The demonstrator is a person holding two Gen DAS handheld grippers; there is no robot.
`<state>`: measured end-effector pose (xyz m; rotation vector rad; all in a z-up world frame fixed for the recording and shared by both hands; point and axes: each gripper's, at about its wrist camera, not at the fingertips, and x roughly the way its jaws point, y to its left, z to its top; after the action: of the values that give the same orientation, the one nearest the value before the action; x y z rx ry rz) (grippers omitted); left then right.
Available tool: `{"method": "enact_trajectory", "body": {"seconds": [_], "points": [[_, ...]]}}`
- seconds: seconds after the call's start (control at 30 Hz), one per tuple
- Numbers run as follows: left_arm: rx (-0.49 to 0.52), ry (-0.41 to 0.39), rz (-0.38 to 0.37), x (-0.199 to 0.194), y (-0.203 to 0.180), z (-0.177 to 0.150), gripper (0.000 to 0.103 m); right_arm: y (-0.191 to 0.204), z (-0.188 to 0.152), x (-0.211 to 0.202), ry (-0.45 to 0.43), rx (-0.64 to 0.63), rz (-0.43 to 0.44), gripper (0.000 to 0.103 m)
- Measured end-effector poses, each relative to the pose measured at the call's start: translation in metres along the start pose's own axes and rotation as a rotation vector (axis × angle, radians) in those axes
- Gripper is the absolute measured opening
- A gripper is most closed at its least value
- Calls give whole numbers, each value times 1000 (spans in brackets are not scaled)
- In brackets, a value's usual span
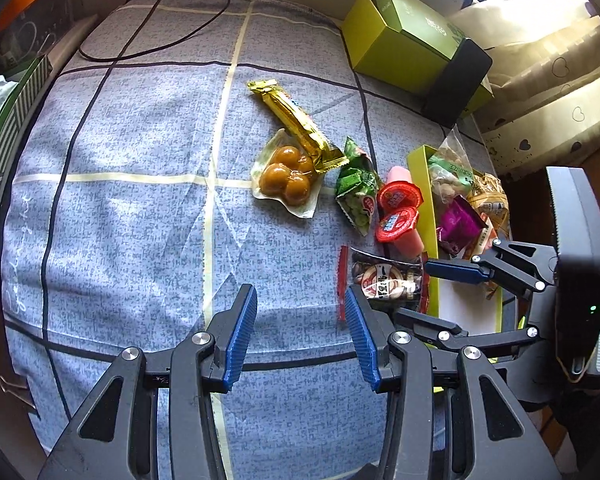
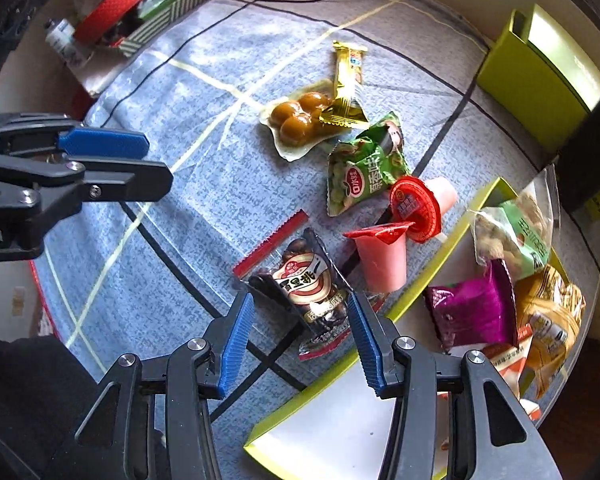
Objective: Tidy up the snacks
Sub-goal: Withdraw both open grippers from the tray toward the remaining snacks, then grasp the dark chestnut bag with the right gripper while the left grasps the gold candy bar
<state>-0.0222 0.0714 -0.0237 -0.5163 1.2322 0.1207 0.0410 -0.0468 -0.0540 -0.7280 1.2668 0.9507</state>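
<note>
- The right gripper (image 2: pixel 300 340) is hovering low over the blue checked cloth (image 2: pixel 220 200), its blue pads spread wide and holding nothing; the dark snack packet with the red strip (image 2: pixel 308 288) is lying between them, seemingly untouched.
- The left gripper (image 1: pixel 300 340) is waiting over bare cloth to the left, jaws equally wide and empty, with that same dark packet just off its right finger.
- The yellow-green tray (image 2: pixel 420 300) is sitting on the right, its near end showing white floor, its far end already holding a purple packet (image 2: pixel 472 312), an orange bag (image 2: pixel 552 320) and a clear bag of nuts (image 2: pixel 512 232).
- Still loose on the cloth are two pink jelly cups with red lids (image 2: pixel 380 264), a green pea packet (image 2: pixel 360 176), a gold wrapped bar (image 2: pixel 348 80) and a vacuum pack of brown balls (image 2: pixel 300 120), trailing away toward the far side.
- To my eye, the step in hand is picking up the dark packet for the tray; several snacks are in, more are waiting.
- The next move is calling for closing squarely across the packet's crinkly body, lifting clear of the tray's rim right beside it, and setting it down on the bare white floor.
- The nearer jelly cup is standing close to the packet, so a careless sweep could be tipping it.
</note>
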Motion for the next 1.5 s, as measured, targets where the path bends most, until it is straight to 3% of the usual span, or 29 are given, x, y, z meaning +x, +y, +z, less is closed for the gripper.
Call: {"method": "enact_trajectory", "body": {"seconds": [0.17,0.4,0.77,0.9,1.07,1.13,1.23,1.3,1.5], "points": [[-22,1,-9,1,7,1,47,-1,5,17,51,-81,-24,49],[-34,3,-14,5,12,7,47,9,6,25,116,-186,30,50],[-61,-1,-25,3,21,6,47,26,12,41,155,-380,-123,50],[-77,-5,-27,2,26,5,47,28,16,36,115,-358,-106,51],[-87,-1,-35,4,29,5,47,26,12,50,192,-378,-156,53],[-83,0,-37,5,28,5,47,28,14,49,202,-348,-115,54],[-85,-3,-45,4,29,6,47,29,20,45,214,-273,52,53],[-87,-6,-47,4,30,6,47,27,24,37,177,-235,118,53],[-102,-6,-54,5,35,5,47,18,22,38,179,-332,-44,53]]}}
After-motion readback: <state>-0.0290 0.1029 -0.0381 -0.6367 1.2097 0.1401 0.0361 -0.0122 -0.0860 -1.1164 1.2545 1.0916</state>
